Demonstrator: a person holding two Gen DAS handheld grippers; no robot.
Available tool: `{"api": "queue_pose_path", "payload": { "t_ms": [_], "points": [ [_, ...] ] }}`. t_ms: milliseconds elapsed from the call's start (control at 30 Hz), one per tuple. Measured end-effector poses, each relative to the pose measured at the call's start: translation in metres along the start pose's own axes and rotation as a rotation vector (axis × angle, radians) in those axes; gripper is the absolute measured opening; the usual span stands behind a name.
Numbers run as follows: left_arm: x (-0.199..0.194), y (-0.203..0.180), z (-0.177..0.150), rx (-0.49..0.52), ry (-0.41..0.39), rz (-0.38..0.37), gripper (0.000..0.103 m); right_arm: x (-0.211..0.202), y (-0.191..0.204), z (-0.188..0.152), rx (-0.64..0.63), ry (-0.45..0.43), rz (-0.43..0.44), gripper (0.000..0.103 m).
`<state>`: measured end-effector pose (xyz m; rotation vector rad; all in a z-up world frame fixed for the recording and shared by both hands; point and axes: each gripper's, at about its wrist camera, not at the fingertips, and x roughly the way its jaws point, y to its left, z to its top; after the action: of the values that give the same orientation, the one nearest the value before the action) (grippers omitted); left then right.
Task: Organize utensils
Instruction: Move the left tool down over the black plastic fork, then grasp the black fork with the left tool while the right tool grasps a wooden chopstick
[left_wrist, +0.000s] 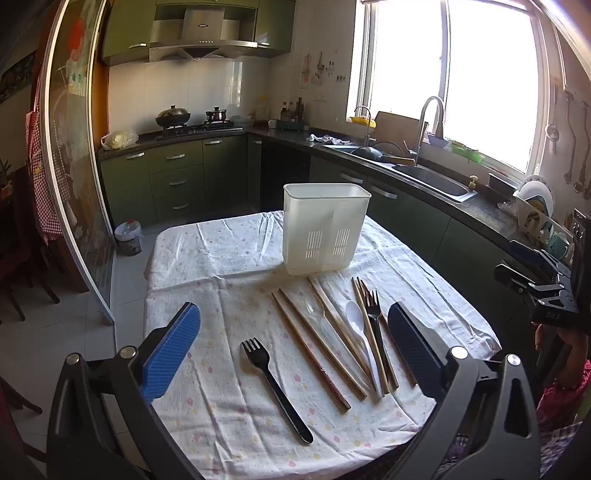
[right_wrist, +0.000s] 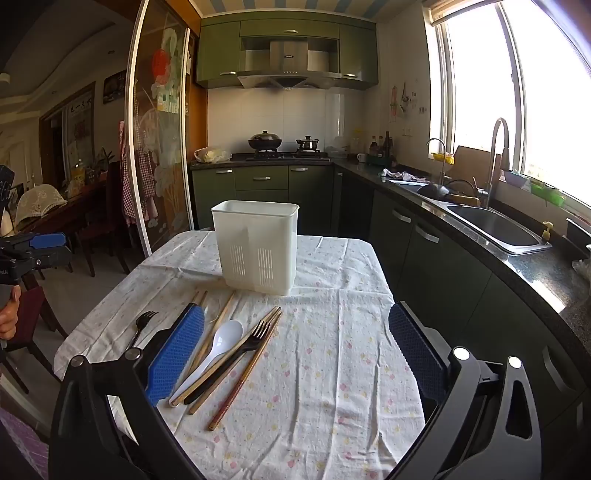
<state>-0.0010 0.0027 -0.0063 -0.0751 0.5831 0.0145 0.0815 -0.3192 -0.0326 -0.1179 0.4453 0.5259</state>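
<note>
A white slotted utensil holder (left_wrist: 325, 229) (right_wrist: 258, 245) stands upright on the cloth-covered table (left_wrist: 221, 424) (right_wrist: 332, 387). In front of it lie several wooden chopsticks (left_wrist: 317, 343) (right_wrist: 243, 384), a white plastic spoon (left_wrist: 356, 317) (right_wrist: 221, 341), a clear spoon (left_wrist: 314, 308), a black fork (left_wrist: 375, 317) (right_wrist: 255, 338) among them, and a second black fork (left_wrist: 273, 384) (right_wrist: 142, 323) apart on the left. My left gripper (left_wrist: 295, 354) is open and empty above the utensils. My right gripper (right_wrist: 295, 354) is open and empty, right of the pile.
The table edge is close in front and on both sides. A dark counter with a sink (right_wrist: 495, 225) runs along the right. A glass sliding door (right_wrist: 159, 147) stands at the left. Chairs (right_wrist: 99, 236) stand beyond the table's left side.
</note>
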Motion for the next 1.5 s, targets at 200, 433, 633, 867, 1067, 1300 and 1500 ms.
{"api": "queue_pose_path", "payload": {
  "t_ms": [200,433,633,867,1067,1300,1500],
  "points": [
    [0.0,0.0,-0.001,0.0,0.001,0.0,0.097,0.0,0.0,0.0,0.001,0.001,0.0,0.099],
    [0.004,0.001,-0.004,-0.004,0.013,0.001,0.097,0.003,-0.002,0.0,0.007,0.013,0.006,0.099],
    [0.019,0.001,-0.003,-0.009,0.05,0.003,0.097,0.017,-0.007,-0.003,0.032,0.054,0.019,0.099],
    [0.071,0.016,-0.007,-0.08,0.212,0.013,0.097,0.034,-0.013,-0.006,0.069,0.123,0.032,0.099],
    [0.124,0.028,-0.03,-0.134,0.405,0.049,0.092,0.052,-0.02,-0.01,0.105,0.186,0.053,0.099],
    [0.162,0.039,-0.057,-0.22,0.579,0.086,0.062,0.064,-0.018,-0.014,0.1,0.211,0.063,0.099],
    [0.178,0.038,-0.062,-0.257,0.623,0.117,0.039,0.068,-0.017,-0.015,0.098,0.223,0.071,0.099]
  ]
}}
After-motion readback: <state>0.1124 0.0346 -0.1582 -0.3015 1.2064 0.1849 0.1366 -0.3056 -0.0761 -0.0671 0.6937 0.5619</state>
